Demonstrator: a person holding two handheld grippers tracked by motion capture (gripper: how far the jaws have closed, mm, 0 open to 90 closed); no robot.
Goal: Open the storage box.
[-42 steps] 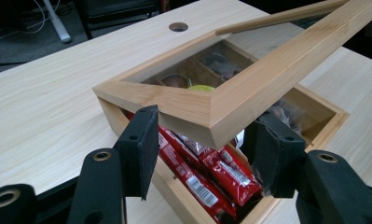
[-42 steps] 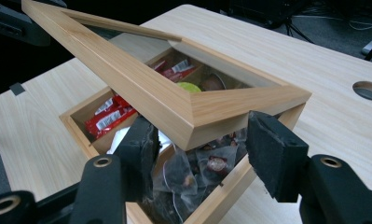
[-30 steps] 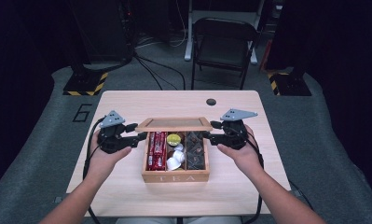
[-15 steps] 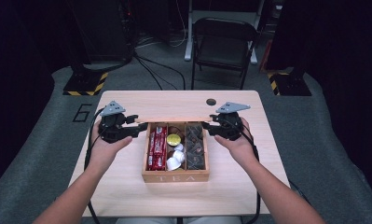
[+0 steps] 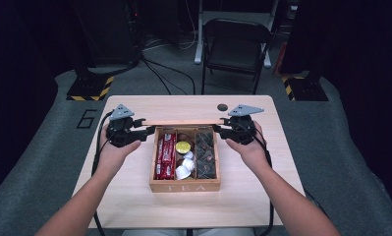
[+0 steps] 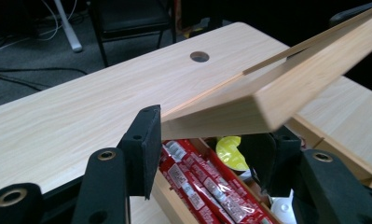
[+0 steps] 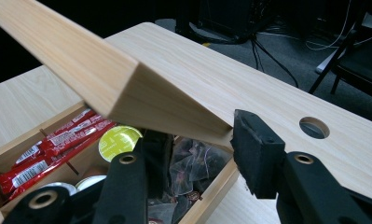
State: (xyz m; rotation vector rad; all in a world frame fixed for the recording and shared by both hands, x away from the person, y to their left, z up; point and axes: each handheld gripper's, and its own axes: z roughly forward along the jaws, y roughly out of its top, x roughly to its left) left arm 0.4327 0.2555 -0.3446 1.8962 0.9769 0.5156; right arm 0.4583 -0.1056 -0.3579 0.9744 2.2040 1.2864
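Observation:
A wooden box marked TEA (image 5: 184, 187) stands open in the middle of the table. It holds red packets (image 5: 166, 155), a yellow-green capsule (image 5: 183, 146), white capsules (image 5: 183, 167) and dark tea bags (image 5: 206, 152). Its wooden lid (image 5: 183, 123) is raised along the box's far edge and shows edge-on from above. My left gripper (image 5: 145, 129) is shut on the lid's left end (image 6: 230, 112), my right gripper (image 5: 217, 129) on its right end (image 7: 141, 93). The lid slants above the red packets (image 6: 197, 182) and the capsule (image 7: 118, 140).
The light wood table (image 5: 134, 196) has a round hole (image 5: 222, 107) near its far edge. A dark folding chair (image 5: 235, 44) stands behind the table. Cables and yellow-black striped bases (image 5: 88, 91) lie on the grey floor. Bare tabletop lies on both sides of the box.
Both grippers have moved away from the person, from beside the box to its far corners. The lid between them has swung up and back.

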